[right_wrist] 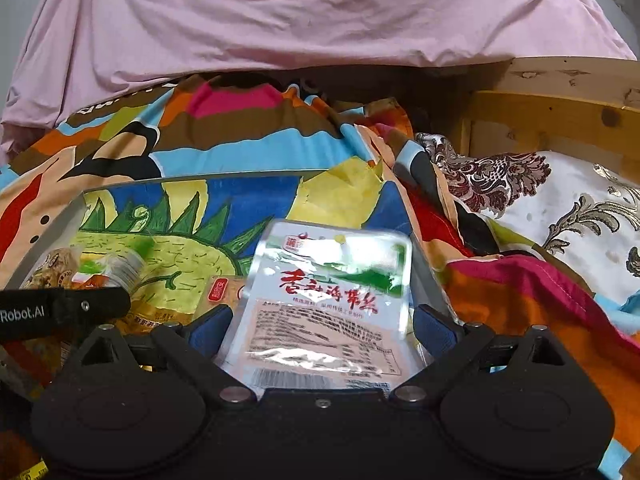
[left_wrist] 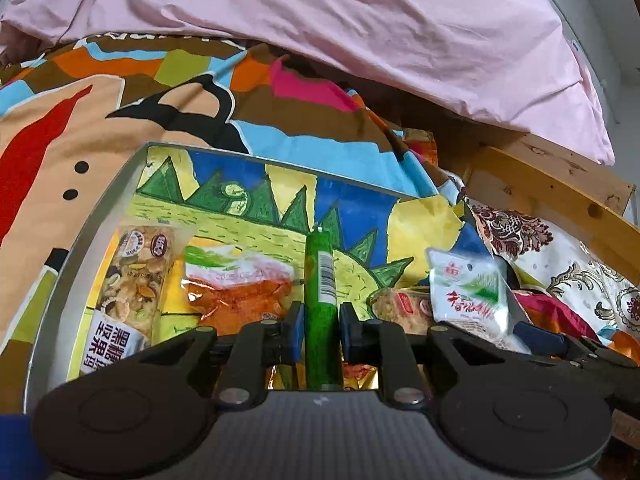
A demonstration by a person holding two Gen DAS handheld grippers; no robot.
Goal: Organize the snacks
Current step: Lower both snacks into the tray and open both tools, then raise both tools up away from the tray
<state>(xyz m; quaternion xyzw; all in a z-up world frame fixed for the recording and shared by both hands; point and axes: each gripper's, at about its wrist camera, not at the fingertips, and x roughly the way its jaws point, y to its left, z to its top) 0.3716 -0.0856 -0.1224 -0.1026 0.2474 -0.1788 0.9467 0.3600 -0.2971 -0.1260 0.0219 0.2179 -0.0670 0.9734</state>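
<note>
My left gripper point(left_wrist: 322, 320) is shut on a thin green snack stick point(left_wrist: 318, 264) that points away from me over the tray point(left_wrist: 92, 216). The tray is grey-rimmed and lined with a bright sun drawing. On it lie a nut bar point(left_wrist: 132, 280), an orange packet point(left_wrist: 236, 284) and a small biscuit pack point(left_wrist: 400, 304). My right gripper point(right_wrist: 324, 332) is shut on a white seaweed packet point(right_wrist: 328, 292), held tilted over the tray's right end point(right_wrist: 200, 178). The same packet point(left_wrist: 468, 296) shows at the right of the left wrist view. The left gripper's black arm point(right_wrist: 60, 312) crosses the right wrist view at the left.
The tray rests on a multicoloured bedspread point(left_wrist: 120, 120). A pink duvet point(left_wrist: 360, 20) is heaped behind it. To the right stand a wooden bed frame point(right_wrist: 540, 112) and a white floral cushion point(right_wrist: 560, 208).
</note>
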